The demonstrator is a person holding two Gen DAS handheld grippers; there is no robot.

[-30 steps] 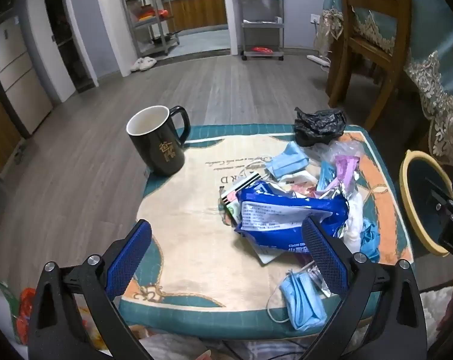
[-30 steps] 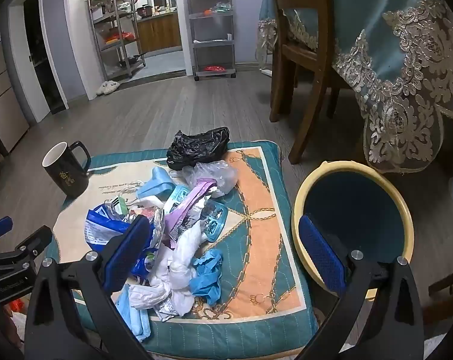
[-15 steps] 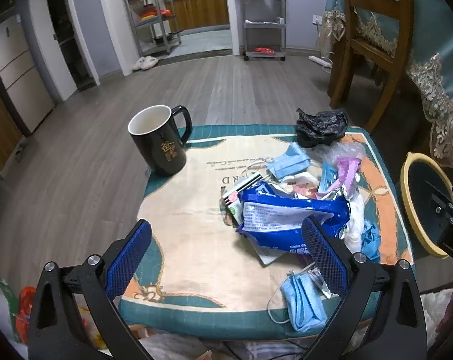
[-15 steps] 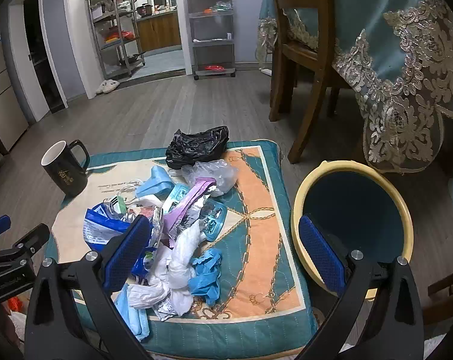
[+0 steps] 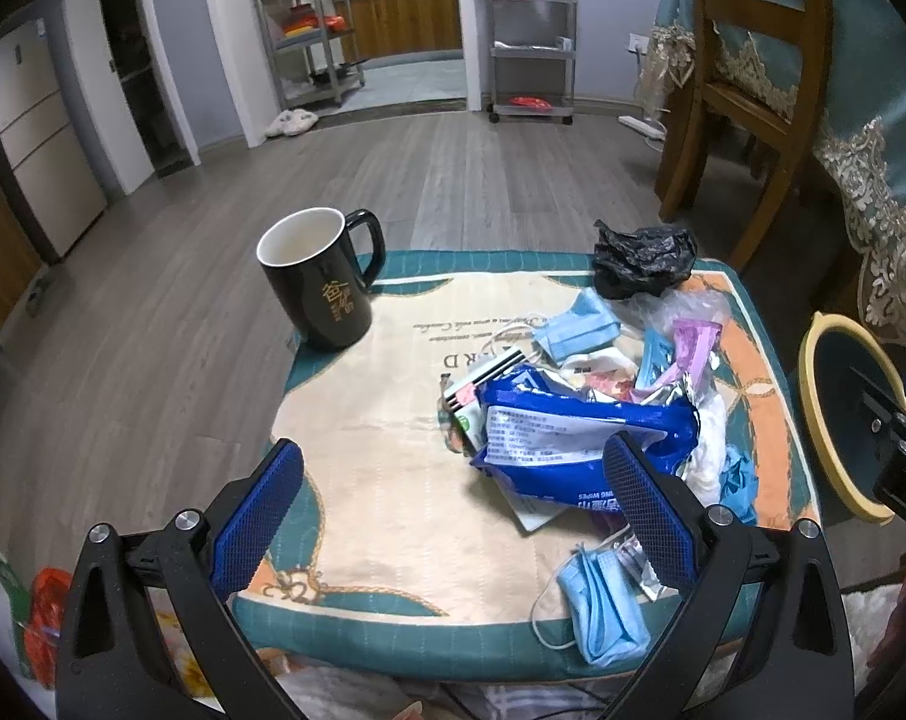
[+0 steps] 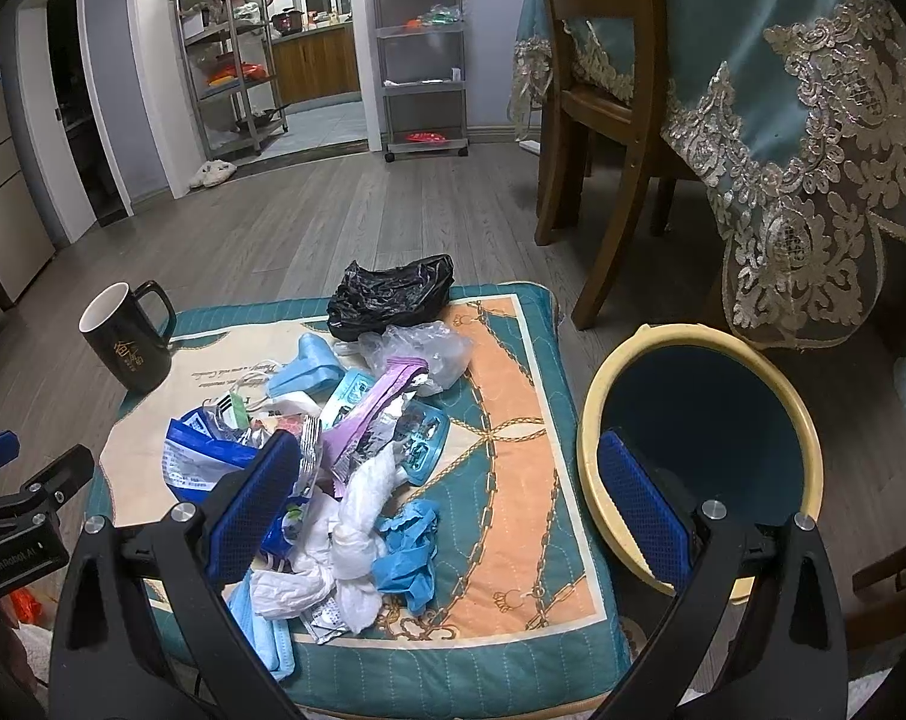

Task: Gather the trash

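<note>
The left gripper (image 5: 453, 504) has drifted slightly, so the mug (image 5: 318, 279) sits a little further right in its view; the trash lies unmoved.

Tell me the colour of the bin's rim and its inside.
The bin has a pale yellow rim and a dark blue inside, clearest in the right wrist view.

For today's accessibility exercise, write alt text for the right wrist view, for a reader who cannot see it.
An open right gripper hangs over a pile of trash on a teal and orange cushion, with an empty yellow-rimmed bin to its right. A black mug stands at the cushion's far left corner; a wooden chair stands behind.
</note>
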